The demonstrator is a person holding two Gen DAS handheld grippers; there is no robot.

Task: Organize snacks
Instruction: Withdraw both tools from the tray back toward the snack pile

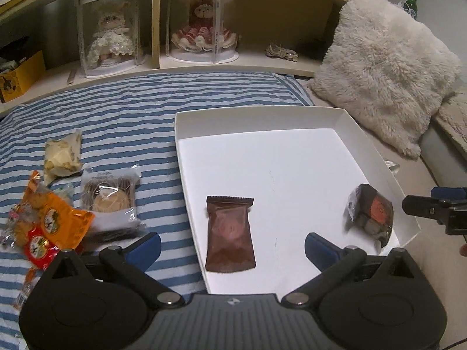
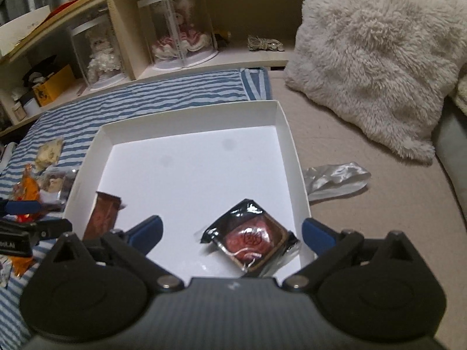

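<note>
brown packet [image 1: 230, 234] near box wall [image 1: 186, 180]

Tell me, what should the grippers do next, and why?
Probably the left gripper, its jaws open and empty, should swing left to the cookie packet on the striped blanket. The white box holds only the brown packet and the black-wrapped snack; other snacks remain outside.

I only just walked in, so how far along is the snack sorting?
Done: two snacks lie in the white box, a brown packet and a black-wrapped cake. In hand: nothing; the left gripper and the right gripper are both open and empty above the box. Left: the cookie pack, the orange packets and the pale wrapped snack, all on the striped blanket.
</note>
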